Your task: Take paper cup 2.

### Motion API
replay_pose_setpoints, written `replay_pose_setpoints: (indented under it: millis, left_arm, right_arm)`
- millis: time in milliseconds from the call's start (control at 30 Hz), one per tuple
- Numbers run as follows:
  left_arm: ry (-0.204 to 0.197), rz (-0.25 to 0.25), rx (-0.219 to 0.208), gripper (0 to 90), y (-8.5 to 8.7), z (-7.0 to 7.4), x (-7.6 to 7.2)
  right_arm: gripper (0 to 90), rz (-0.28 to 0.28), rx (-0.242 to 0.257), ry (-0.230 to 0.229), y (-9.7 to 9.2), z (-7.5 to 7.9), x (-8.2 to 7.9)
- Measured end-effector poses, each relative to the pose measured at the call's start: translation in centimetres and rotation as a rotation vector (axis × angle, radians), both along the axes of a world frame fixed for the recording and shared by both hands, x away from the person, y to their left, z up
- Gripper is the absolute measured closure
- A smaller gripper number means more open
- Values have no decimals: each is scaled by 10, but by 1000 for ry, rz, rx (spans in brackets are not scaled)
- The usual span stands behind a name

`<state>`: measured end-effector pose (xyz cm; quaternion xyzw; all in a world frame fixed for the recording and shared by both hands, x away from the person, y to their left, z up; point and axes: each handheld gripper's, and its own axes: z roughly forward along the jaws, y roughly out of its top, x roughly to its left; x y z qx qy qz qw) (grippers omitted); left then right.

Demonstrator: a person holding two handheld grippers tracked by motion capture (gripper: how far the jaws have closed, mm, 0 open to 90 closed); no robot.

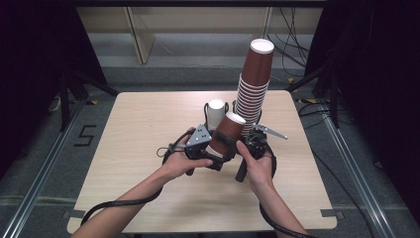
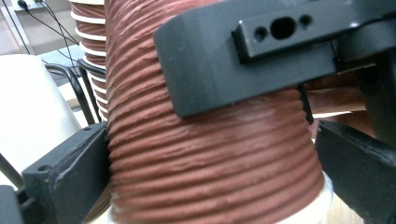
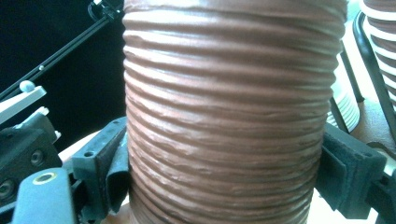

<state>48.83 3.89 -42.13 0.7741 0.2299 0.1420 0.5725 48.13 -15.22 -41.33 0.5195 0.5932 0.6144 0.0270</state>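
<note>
I see both hand-held grippers meeting on one ribbed brown paper cup (image 1: 227,135), which sits tilted between them just above the desk (image 1: 143,148). My left hand-held gripper (image 1: 210,148) has its jaws on either side of the cup near the white rim; in the left gripper view the cup (image 2: 210,158) spans the gap, touching the left jaw, though whether the right jaw presses I cannot tell for sure. My right hand-held gripper (image 1: 247,144) clamps the same cup (image 3: 224,116) at a medium width, both jaws pressed into its ridged wall. I judge the two grips sit at different heights so one can steady while the other pulls, perhaps separating nested cups. Just beyond the grippers stands a tall stack of brown cups (image 1: 253,89) in a black wire holder, with a white cup (image 1: 216,113) beside it.
</note>
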Motion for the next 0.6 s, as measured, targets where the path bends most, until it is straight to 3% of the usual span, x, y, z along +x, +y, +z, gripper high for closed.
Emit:
replay_pose_setpoints:
  millis: [333, 533, 600]
  left_arm:
    - [11, -2, 1, 22, -3, -1, 4]
    - [-19, -2, 8, 73, 1, 0, 3]
    - [-20, 2, -4, 84, 1, 0, 2]
  right_arm:
    - [163, 10, -8, -4, 2, -1, -1]
    - [144, 23, -16, -3, 4, 0, -1]
    - [136, 19, -31, -24, 5, 1, -1]
